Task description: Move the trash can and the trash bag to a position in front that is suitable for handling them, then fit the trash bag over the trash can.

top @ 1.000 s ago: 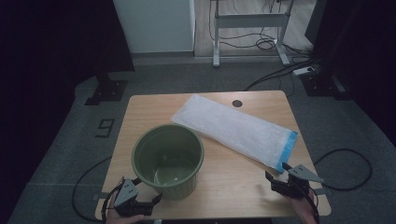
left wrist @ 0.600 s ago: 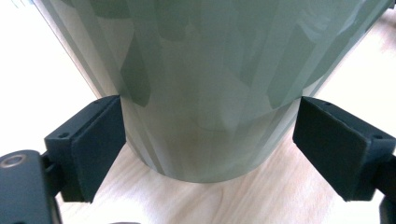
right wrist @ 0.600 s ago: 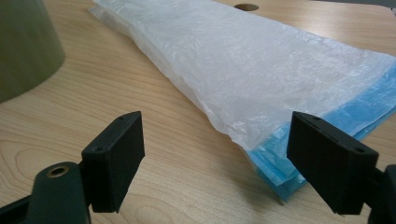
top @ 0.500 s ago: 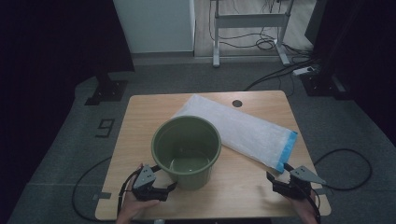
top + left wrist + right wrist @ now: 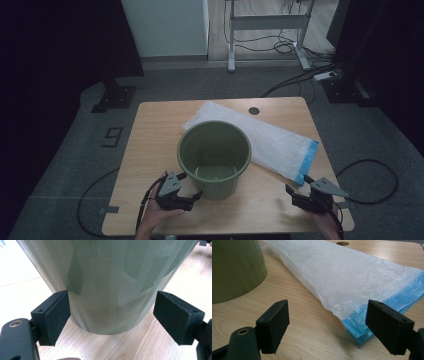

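Straddling the green bucket (image 5: 220,186) low at its base, left gripper (image 5: 196,196) fingers unclamped though just closing in, for steering without tipping; right gripper (image 5: 295,192) fingers released, awaiting the plastic bag (image 5: 270,137).

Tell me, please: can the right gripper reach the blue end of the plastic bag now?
Probably yes. The right gripper is open, and the bag's blue end lies just ahead on bare table. The green bucket stands off to the side.
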Available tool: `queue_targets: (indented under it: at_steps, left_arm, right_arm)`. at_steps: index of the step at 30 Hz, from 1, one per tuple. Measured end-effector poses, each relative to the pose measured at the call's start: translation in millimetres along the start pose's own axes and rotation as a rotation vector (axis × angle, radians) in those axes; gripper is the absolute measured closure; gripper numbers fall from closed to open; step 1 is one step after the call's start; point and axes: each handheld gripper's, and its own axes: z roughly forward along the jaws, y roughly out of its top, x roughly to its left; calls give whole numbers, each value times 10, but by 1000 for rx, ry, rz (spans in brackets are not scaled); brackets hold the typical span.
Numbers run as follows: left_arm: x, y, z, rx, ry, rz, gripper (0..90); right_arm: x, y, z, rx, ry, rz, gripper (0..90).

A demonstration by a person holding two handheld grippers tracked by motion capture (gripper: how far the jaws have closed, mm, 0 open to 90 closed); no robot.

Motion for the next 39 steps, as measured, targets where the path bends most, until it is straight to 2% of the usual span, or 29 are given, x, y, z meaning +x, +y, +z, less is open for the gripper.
queue_targets:
  at_steps: [9, 16, 20, 24, 26, 28, 32, 34, 37, 39]
  left_arm:
    - [74, -64, -252, -53, 64, -63, 141]
    - [149, -148, -351, -13, 122, -67, 141]
    - [186, -181, -362, 0, 134, -81, 142]
    - [198, -229, -321, 25, 143, -97, 144]
    - [191, -250, -295, 49, 149, -91, 144]
    - [188, -254, -275, 59, 149, -90, 144]
    - [192, -254, -227, 72, 143, -88, 144]
    - [191, -264, -206, 80, 142, -87, 145]
    - [184, -305, -164, 103, 141, -85, 146]
    - [176, -333, -138, 123, 146, -80, 146]
  right_arm:
    - [16, 15, 8, -1, 2, -8, 186]
    - [62, 21, 19, 7, 10, -22, 191]
    - [96, 36, 10, 7, 1, -30, 194]
    - [139, 119, 50, 9, -5, -29, 200]
    - [174, 195, 108, 5, -4, -16, 203]
    - [210, 259, 182, 7, 1, -16, 212]
    - [309, 456, 476, 59, 33, -47, 217]
    - [343, 560, 690, 104, 53, -62, 217]
    - [363, 639, 970, 150, 67, -45, 238]
    - [368, 660, 1134, 186, 56, -46, 266]
